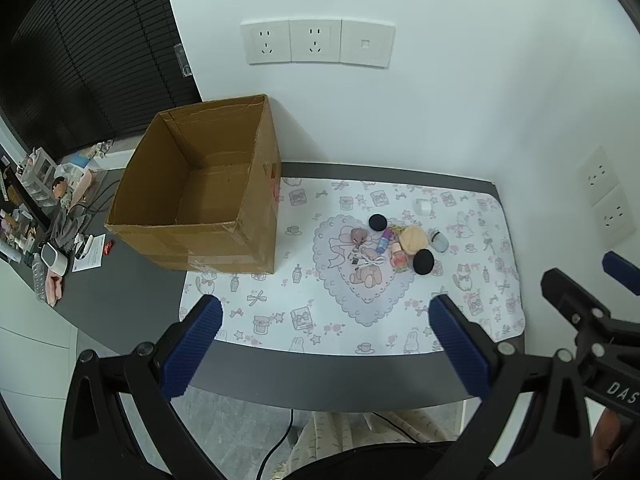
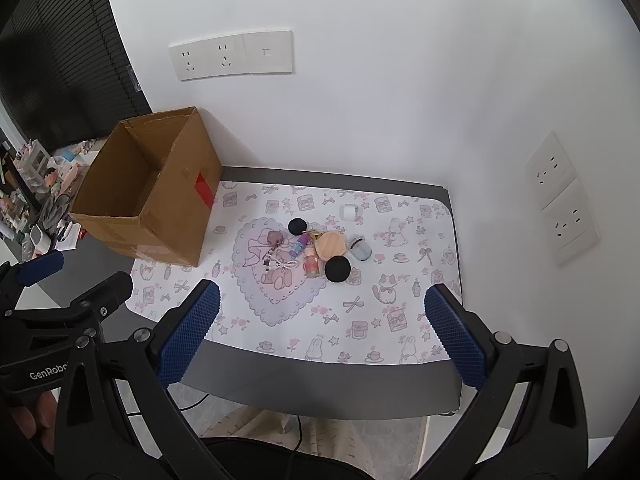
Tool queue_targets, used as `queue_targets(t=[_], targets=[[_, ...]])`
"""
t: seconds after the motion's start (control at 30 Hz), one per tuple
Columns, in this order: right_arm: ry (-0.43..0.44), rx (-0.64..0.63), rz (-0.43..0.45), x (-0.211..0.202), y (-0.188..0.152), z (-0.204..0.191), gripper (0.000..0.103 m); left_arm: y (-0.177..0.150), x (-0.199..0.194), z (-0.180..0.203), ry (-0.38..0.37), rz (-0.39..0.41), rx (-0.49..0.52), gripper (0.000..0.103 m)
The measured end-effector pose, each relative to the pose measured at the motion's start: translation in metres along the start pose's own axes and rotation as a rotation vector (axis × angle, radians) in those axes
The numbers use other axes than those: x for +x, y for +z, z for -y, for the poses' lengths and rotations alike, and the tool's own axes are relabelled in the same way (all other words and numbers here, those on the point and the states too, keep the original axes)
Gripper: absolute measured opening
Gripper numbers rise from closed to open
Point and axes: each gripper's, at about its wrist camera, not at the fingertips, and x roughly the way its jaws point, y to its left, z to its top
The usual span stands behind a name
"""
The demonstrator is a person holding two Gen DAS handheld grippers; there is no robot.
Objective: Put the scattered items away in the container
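Note:
An open, empty cardboard box (image 1: 200,188) (image 2: 148,188) stands at the left of the patterned mat (image 1: 280,312) (image 2: 360,320). A small pile lies on the mat's heart: two black balls (image 1: 423,261) (image 2: 337,269), a round beige puff (image 1: 413,240) (image 2: 329,245), a pink toy (image 1: 358,235) (image 2: 274,237), a white cable (image 1: 366,260) (image 2: 282,265), a small purple tube (image 1: 384,239) (image 2: 298,246), a little pink jar (image 2: 312,266) and a pale blue case (image 1: 438,241) (image 2: 360,249). A white cube (image 1: 423,207) (image 2: 348,212) sits behind them. My left gripper (image 1: 326,308) and right gripper (image 2: 322,296) hover open, empty, above the table's near edge.
Wall sockets (image 1: 316,42) (image 2: 560,200) sit on the white walls behind and to the right. A cluttered dark desk (image 1: 52,216) with toys, cables and papers lies left of the box. A black cable (image 1: 276,444) hangs below the table edge.

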Motion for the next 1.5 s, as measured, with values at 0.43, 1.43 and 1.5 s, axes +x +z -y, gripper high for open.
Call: queue_targets(t=[0.43, 1.43, 1.5], targets=[[-0.008, 0.006, 0.003, 0.000, 0.001, -0.001, 0.103, 0.004, -0.001, 0.000, -0.015, -0.005, -0.007, 0.103], [-0.028, 0.010, -0.003, 0.007, 0.005, 0.001, 0.103, 0.008, 0.007, 0.000, -0.030, -0.003, 0.024, 0.103], [-0.035, 0.013, -0.005, 0.008, 0.005, 0.001, 0.103, 0.009, 0.010, -0.002, -0.043, -0.008, 0.026, 0.103]])
